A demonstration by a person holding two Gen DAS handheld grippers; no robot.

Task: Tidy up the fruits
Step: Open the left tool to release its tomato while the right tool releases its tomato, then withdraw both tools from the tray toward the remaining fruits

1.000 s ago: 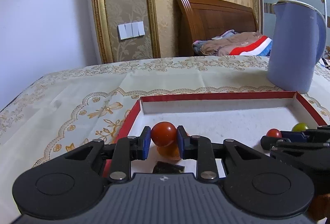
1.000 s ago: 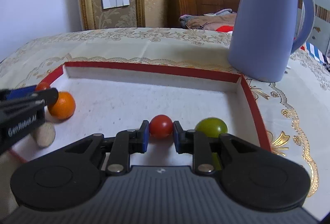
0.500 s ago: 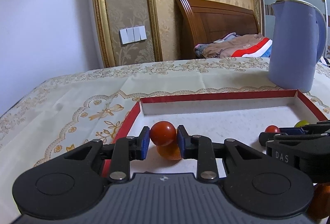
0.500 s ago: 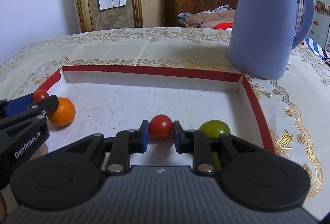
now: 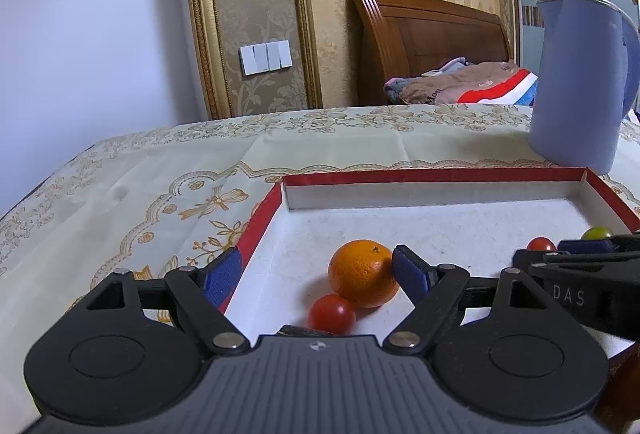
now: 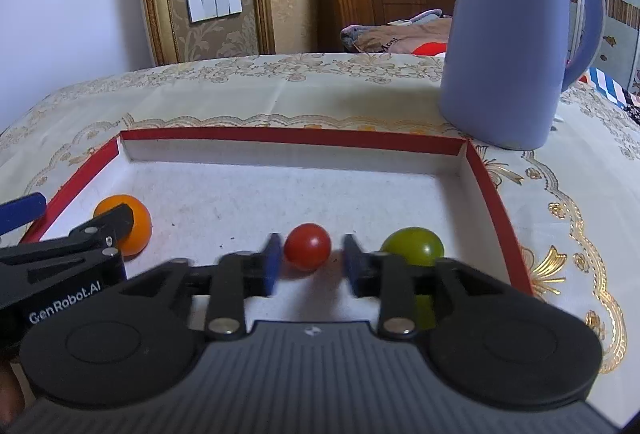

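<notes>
A red-rimmed white box [image 5: 436,176] [image 6: 292,136] lies on the table. My left gripper [image 5: 316,272] is open over its left corner. A red cherry tomato [image 5: 331,314] lies loose on the box floor beside an orange [image 5: 362,273]. My right gripper [image 6: 310,260] is open, its pads blurred, with a gap on each side of a second red tomato [image 6: 307,247] on the floor. A green tomato [image 6: 414,247] lies right of it. The orange [image 6: 134,220] shows partly behind the left gripper.
A tall blue kettle [image 5: 580,82] [image 6: 508,38] stands on the patterned tablecloth just behind the box's far right corner. A bed headboard and wall lie beyond the table.
Both grippers have opened. The left one let go of its red tomato, which now lies on the box floor by the orange. The right one released its red tomato.
</notes>
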